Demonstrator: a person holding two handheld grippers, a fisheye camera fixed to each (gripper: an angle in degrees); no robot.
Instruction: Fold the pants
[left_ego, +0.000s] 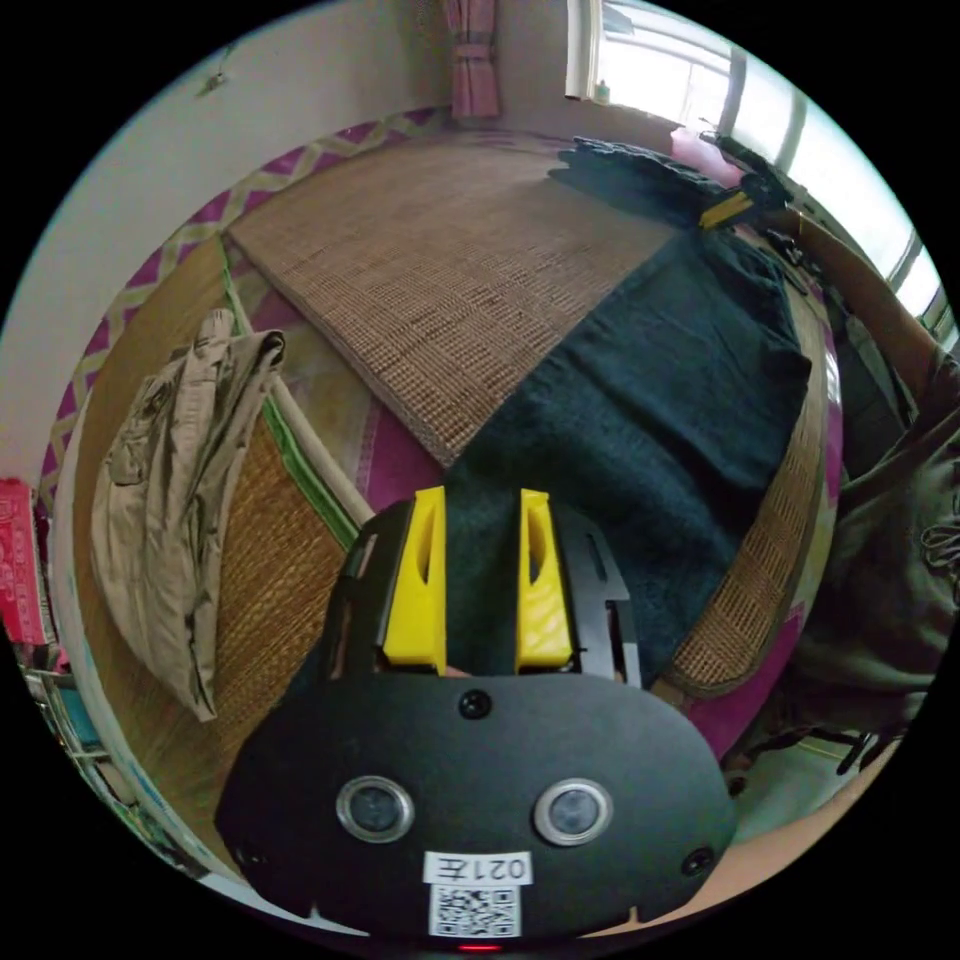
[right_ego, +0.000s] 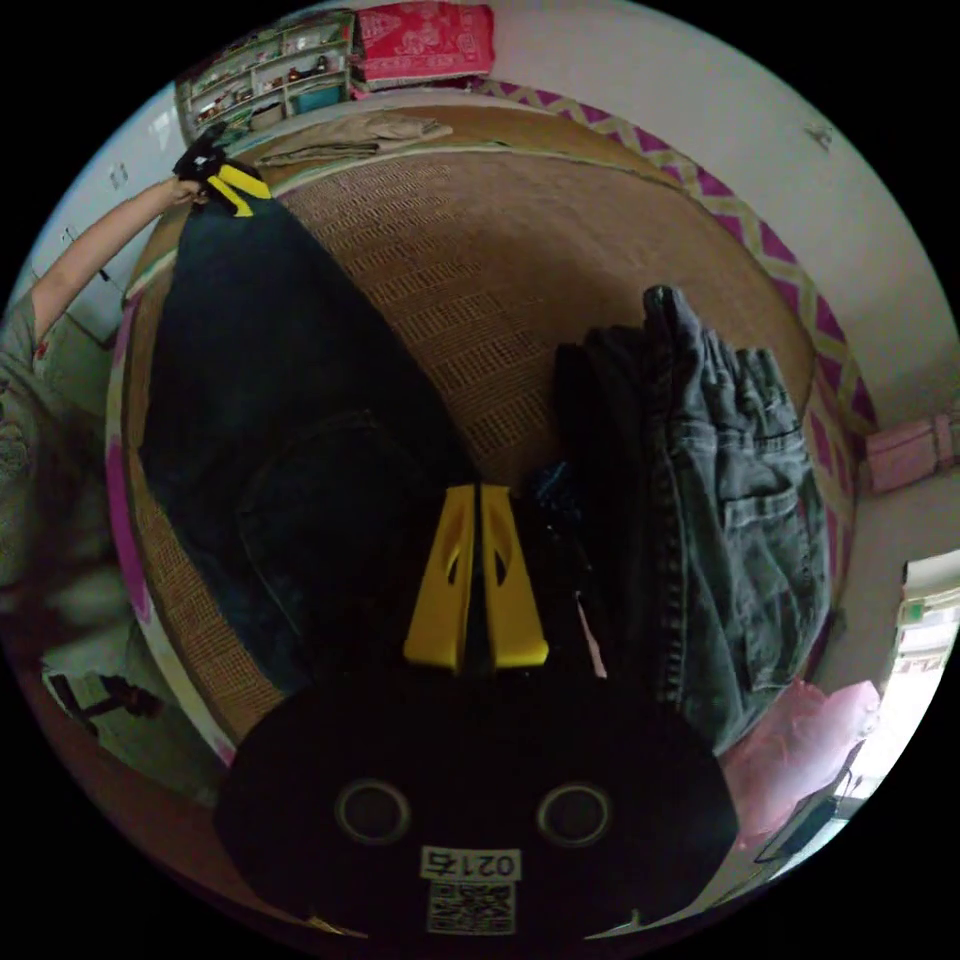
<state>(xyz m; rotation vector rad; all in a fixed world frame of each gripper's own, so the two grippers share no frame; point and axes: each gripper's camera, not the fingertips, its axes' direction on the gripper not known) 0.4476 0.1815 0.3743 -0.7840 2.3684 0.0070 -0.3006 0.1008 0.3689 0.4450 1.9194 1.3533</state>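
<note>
Dark pants (left_ego: 650, 400) lie stretched lengthwise over a woven mat (left_ego: 430, 250). My left gripper (left_ego: 482, 497) holds one end, its yellow jaws pressed on a thick fold of the dark cloth. At the far end my right gripper (left_ego: 728, 210) holds the other end. In the right gripper view my right gripper (right_ego: 478, 492) has its jaws almost together on the dark pants (right_ego: 270, 400), and my left gripper (right_ego: 232, 195) grips the far end, held by a person's hand.
Folded khaki pants (left_ego: 170, 500) lie on the mat's side, also seen as khaki pants (right_ego: 350, 135). A pile of grey jeans (right_ego: 730, 500) sits beside my right gripper. A pink bag (right_ego: 800, 740), shelves (right_ego: 270, 80) and a window (left_ego: 680, 70) border the bed.
</note>
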